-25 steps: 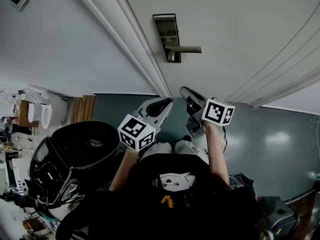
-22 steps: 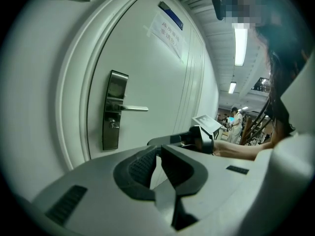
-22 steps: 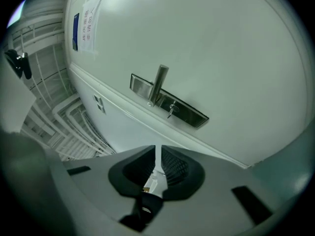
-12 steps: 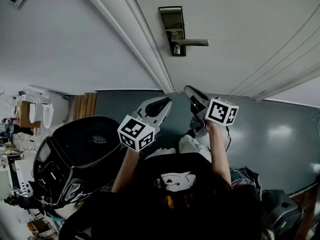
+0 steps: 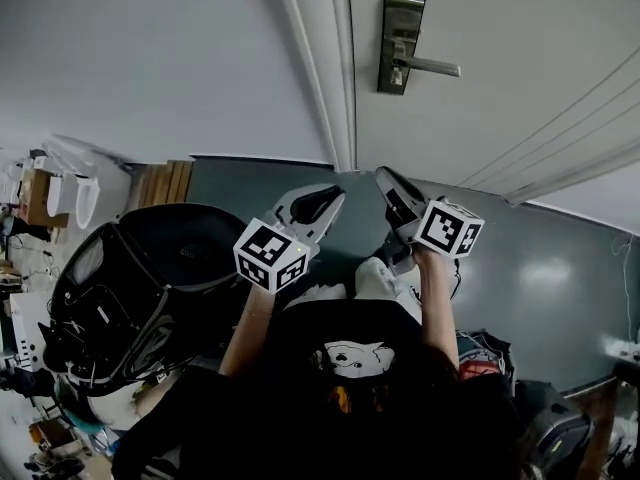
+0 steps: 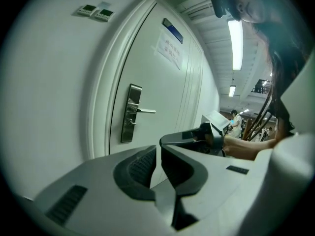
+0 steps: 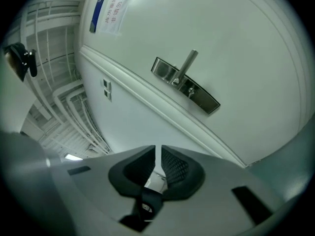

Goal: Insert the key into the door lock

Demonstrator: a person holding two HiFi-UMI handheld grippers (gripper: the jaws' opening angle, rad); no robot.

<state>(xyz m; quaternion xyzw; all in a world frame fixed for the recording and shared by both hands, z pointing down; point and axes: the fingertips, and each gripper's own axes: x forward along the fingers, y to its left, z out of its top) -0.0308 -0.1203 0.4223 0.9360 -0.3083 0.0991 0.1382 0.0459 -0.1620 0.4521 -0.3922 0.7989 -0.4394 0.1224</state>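
The steel lock plate [image 5: 400, 43] with its lever handle [image 5: 432, 66] sits on the white door, well above both grippers in the head view. It also shows as the lock plate [image 6: 130, 113] in the left gripper view and the lock plate [image 7: 186, 85] in the right gripper view, far from the jaws in both. My right gripper [image 5: 384, 176] [image 7: 158, 154] is shut on a key [image 7: 155, 180], whose dark head sits behind the pads. My left gripper [image 5: 334, 198] [image 6: 158, 151] is shut with nothing in it, just left of the right one.
The white door frame [image 5: 325, 68] runs left of the lock, with bare wall beyond it. A large black bag [image 5: 130, 288] lies on the dark floor at my left, next to a wooden panel [image 5: 165, 216]. A paper notice [image 6: 170, 50] hangs high on the door.
The head view has swung, so the lock now sits higher and further right. Both grippers stay low in front of me, side by side, still shut.
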